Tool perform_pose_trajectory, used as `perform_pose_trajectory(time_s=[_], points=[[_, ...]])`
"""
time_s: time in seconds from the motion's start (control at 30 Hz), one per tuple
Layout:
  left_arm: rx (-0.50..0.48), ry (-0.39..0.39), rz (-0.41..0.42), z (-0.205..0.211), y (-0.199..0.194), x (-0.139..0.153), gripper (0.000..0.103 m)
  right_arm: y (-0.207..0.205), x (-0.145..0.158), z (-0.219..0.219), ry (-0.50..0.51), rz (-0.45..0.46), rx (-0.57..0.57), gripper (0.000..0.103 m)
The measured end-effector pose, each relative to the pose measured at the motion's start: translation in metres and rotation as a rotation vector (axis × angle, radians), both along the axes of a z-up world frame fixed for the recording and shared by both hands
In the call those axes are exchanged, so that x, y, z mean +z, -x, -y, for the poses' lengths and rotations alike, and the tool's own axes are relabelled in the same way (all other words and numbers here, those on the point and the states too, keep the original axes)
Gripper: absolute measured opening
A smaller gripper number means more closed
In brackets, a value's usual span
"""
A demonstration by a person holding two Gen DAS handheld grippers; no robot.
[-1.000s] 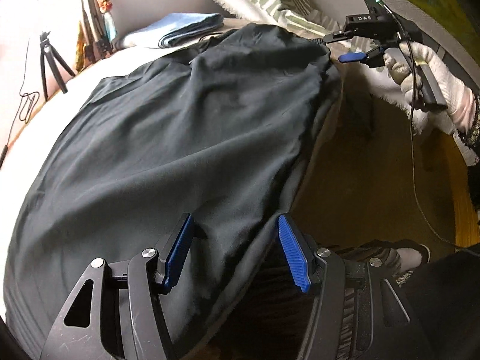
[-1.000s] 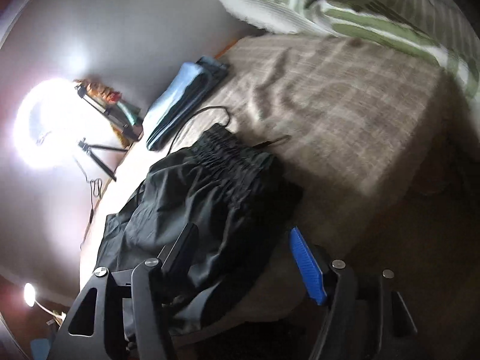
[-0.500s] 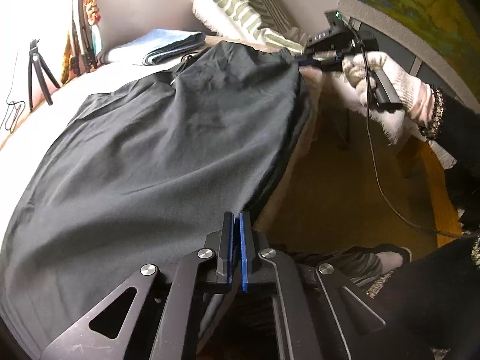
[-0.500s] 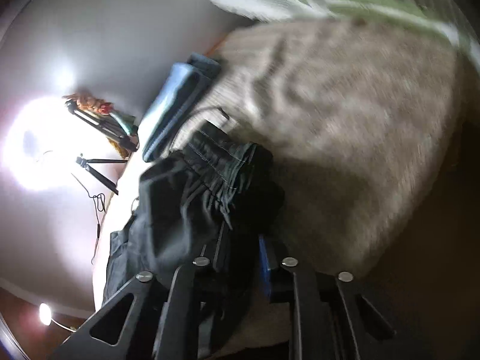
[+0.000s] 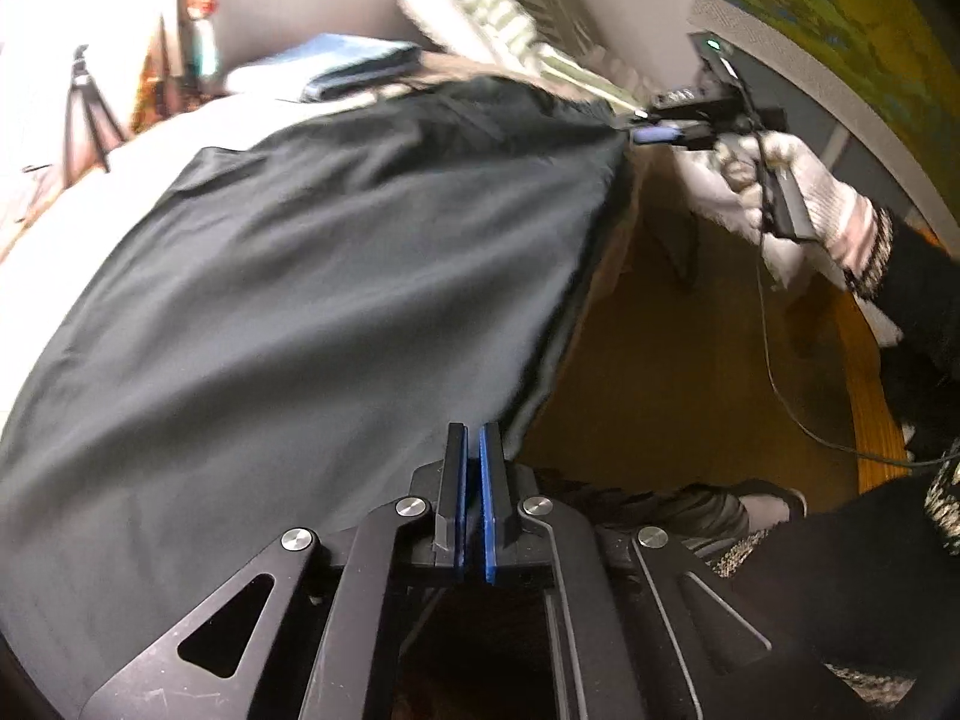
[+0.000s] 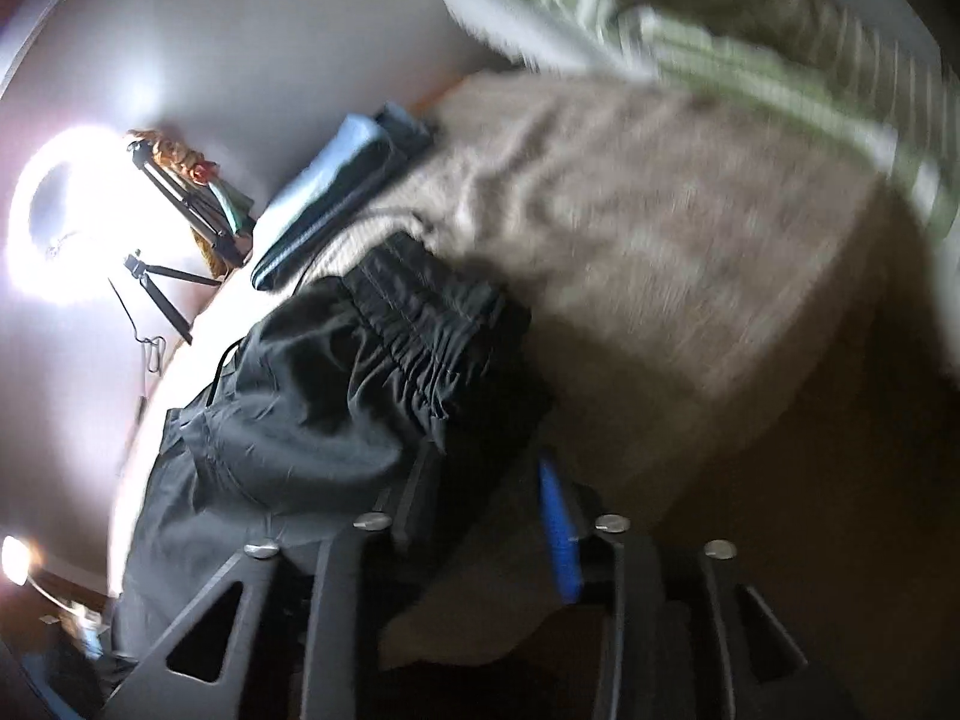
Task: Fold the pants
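While the right hand (image 5: 798,204), white-gloved, reaches level toward the bed's (image 6: 690,252) near edge, the right gripper (image 6: 489,468) is clamped on the waistband end of the black pants (image 5: 312,300). The left gripper (image 5: 472,468) has its fingers pressed together on the hem. The pants stretch lengthwise along that edge, with the waistband toward the striped pillow (image 6: 750,42).

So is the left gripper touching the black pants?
Touching. In the left wrist view the left gripper is shut on the near edge of the black pants.
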State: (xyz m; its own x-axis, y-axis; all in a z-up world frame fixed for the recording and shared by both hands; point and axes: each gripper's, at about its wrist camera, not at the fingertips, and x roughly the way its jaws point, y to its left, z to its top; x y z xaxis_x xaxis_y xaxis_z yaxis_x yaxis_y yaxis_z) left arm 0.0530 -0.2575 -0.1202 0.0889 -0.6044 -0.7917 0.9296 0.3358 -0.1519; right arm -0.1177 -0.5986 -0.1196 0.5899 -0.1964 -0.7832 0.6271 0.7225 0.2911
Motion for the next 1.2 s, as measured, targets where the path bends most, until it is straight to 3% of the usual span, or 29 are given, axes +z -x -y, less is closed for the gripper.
perform_pose_trajectory(time_s=[0.07, 0.13, 0.17, 0.2, 0.27, 0.37, 0.43, 0.67, 0.9, 0.93, 0.97, 1.0, 1.1, 1.2], points=[[0.055, 0.047, 0.000, -0.020, -0.006, 0.016, 0.015, -0.008, 0.027, -0.014, 0.108, 0.012, 0.045, 0.042], [0.113, 0.084, -0.004, -0.040, -0.012, 0.029, 0.017, -0.019, 0.050, -0.027, 0.164, 0.049, 0.121, 0.052], [0.157, 0.106, 0.006, -0.056, -0.015, 0.037, 0.023, -0.030, 0.060, -0.036, 0.175, 0.074, 0.174, 0.062], [0.195, 0.118, 0.015, -0.068, -0.018, 0.043, 0.036, -0.044, 0.068, -0.046, 0.172, 0.096, 0.231, 0.066], [0.296, 0.134, 0.034, -0.100, -0.025, 0.052, 0.049, -0.076, 0.079, -0.067, 0.162, 0.122, 0.352, 0.066], [0.448, 0.148, 0.048, -0.153, -0.032, 0.060, 0.051, -0.128, 0.082, -0.099, 0.137, 0.131, 0.496, 0.067], [0.553, 0.146, 0.049, -0.186, -0.035, 0.059, 0.053, -0.170, 0.075, -0.119, 0.080, 0.123, 0.607, 0.070], [0.964, 0.177, -0.017, -0.316, -0.031, 0.035, 0.055, -0.287, 0.024, -0.164, -0.011, -0.010, 0.756, 0.073], [1.309, 0.238, -0.137, -0.412, -0.013, -0.007, 0.056, -0.344, -0.040, -0.198, -0.013, -0.160, 0.822, 0.074], [1.344, 0.263, -0.156, -0.421, -0.012, -0.012, 0.056, -0.344, -0.041, -0.204, 0.028, -0.146, 0.825, 0.072], [1.382, 0.305, -0.187, -0.433, -0.012, -0.019, 0.056, -0.344, -0.040, -0.209, 0.031, -0.140, 0.842, 0.053], [1.410, 0.340, -0.206, -0.441, -0.013, -0.024, 0.056, -0.345, -0.041, -0.213, 0.018, -0.145, 0.859, 0.024], [1.479, 0.417, -0.247, -0.456, -0.016, -0.037, 0.056, -0.349, -0.039, -0.220, 0.097, -0.174, 0.846, 0.012], [1.525, 0.504, -0.293, -0.466, -0.021, -0.051, 0.056, -0.348, -0.034, -0.223, 0.144, -0.180, 0.823, 0.012]])
